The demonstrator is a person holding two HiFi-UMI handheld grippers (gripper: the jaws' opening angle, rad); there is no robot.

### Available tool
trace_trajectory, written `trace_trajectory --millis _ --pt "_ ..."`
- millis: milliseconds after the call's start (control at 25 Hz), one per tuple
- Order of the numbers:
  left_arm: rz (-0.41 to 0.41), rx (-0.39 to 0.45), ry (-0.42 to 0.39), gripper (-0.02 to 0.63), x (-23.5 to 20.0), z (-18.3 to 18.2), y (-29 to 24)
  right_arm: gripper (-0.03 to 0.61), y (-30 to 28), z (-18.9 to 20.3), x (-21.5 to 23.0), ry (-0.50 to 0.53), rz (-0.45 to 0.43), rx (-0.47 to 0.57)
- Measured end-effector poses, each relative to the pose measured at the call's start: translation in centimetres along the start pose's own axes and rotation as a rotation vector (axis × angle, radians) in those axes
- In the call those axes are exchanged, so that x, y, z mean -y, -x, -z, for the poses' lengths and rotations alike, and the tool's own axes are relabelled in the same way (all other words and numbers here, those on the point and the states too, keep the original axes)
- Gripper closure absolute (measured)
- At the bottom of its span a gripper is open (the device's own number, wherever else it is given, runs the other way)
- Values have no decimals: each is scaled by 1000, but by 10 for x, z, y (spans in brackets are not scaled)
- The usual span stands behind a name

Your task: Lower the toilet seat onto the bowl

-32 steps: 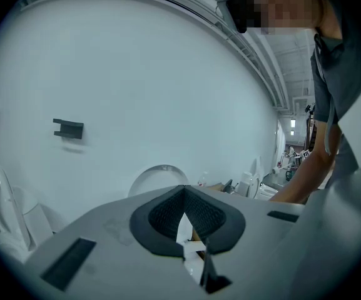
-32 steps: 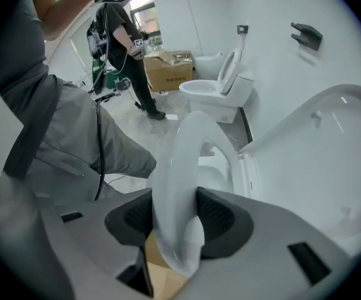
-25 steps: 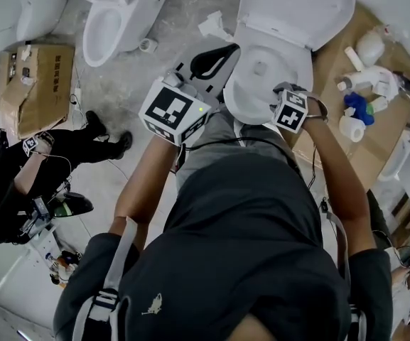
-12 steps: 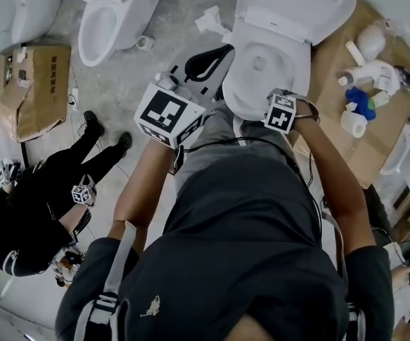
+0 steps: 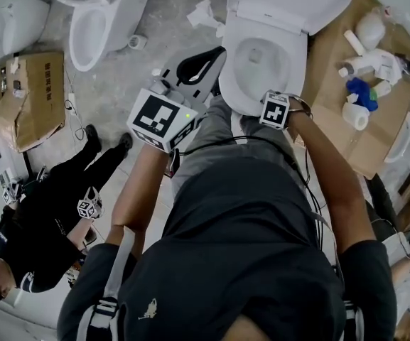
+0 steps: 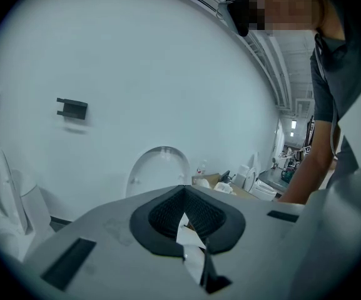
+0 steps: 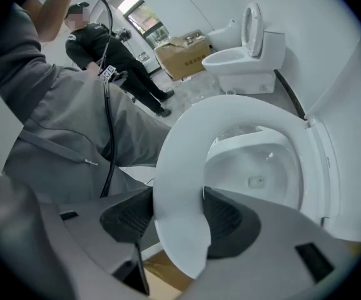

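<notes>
The largest change is at the toilet seat. One second ago it looked still tilted over the bowl. Now, in the head view, it lies as a flat ring around the bowl, on the far side and a little to the right, and the lid stands open behind it. No view shows clearly whether the front edge touches the rim, but I judge that the seat is down, or almost down.

The right gripper has come lower together with the seat and is now at the near front edge of the ring. Its jaws have just been opening and they now stand spread wide. The front part of the seat is still between the two pads, but they do not seem to squeeze it any more.

The left gripper is left of the toilet and apart from it. Its jaws are pressed together at the tips and nothing is between them.

For the task, I think this means the lowering is nearly finished and the release is in hand. The right gripper should next draw back toward the person without lifting the seat.
</notes>
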State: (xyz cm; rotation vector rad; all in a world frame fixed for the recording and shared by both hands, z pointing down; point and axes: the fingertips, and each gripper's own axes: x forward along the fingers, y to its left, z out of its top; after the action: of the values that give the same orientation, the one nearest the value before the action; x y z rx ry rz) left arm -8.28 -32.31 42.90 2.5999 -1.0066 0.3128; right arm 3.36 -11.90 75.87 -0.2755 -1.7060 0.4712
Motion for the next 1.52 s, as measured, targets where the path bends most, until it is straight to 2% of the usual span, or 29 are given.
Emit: trace_trajectory --millis 280,480,600,720,1000,1320,1520 --pt "14 -37 19 610 -7 18 -5 330 -37 5 -5 19 -45 -66" --pt "13 -63 31 610 -13 33 -4 327 -60 8 -4 26 -90 -69" --pt "11 -78 43 609 -18 44 -4 327 -67 10 8 -34 -119 -24" --pt "18 -97 50 609 -20 56 -6 327 -76 3 1 -118 -246 77" --pt "28 -132 106 611 -24 90 -12 327 -113 7 4 -119 -254 22" --pt "23 -168 152 609 -35 126 -22 341 -144 11 18 -216 -320 52" --pt "17 -189 180 610 -41 145 -26 351 -153 14 24 -258 -410 65"
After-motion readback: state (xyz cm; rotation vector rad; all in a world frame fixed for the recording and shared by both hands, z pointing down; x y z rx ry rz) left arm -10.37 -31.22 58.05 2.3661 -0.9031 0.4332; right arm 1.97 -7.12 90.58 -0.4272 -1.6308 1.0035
